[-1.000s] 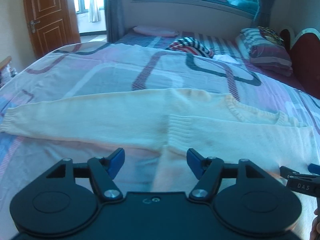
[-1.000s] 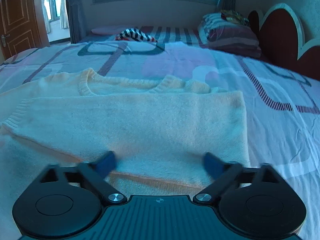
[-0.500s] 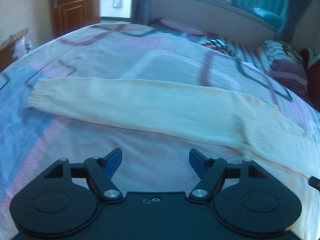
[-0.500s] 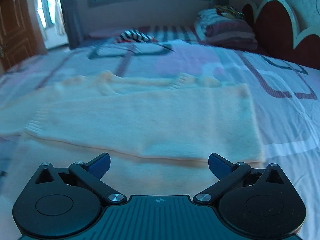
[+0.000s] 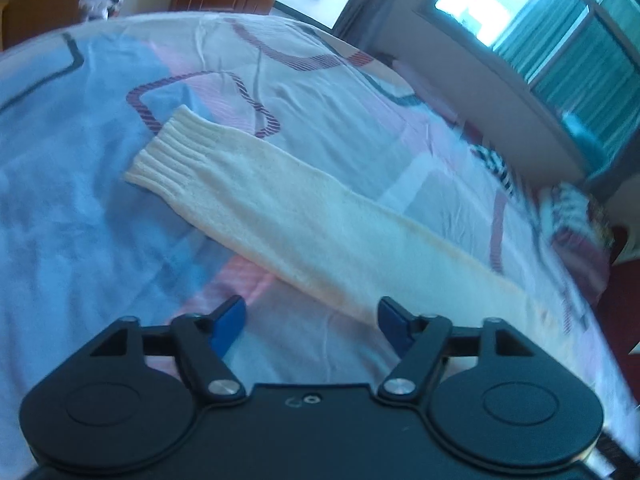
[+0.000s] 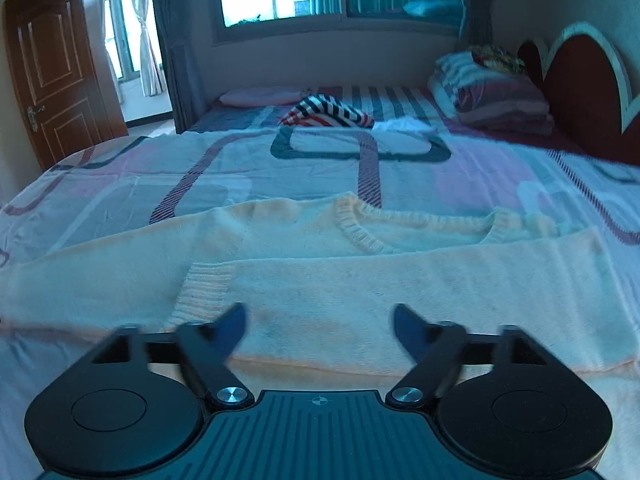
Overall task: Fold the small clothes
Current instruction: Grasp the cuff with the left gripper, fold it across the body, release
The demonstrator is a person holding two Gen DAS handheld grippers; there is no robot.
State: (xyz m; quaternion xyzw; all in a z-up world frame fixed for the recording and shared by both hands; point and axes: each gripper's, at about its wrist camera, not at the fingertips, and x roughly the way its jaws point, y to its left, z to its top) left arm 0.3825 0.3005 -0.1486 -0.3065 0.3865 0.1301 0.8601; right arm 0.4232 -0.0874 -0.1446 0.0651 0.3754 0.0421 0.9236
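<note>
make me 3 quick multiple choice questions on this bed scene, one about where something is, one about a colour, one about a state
1. Where does the striped garment lie?
A. on the far side of the bed, below the window
B. on the cream sweater
C. in the right tongs

2. What colour is the sweater?
A. cream
B. black
C. green

3. How does the outstretched sleeve lie?
A. flat on the bedspread, ribbed cuff at its far end
B. folded across the chest
C. pinched in the left tongs

Answers:
1 A, it sits past the bedspread, near the window wall.
2 A, pale cream knit.
3 A, the left tongs stand open and hold nothing.
</note>
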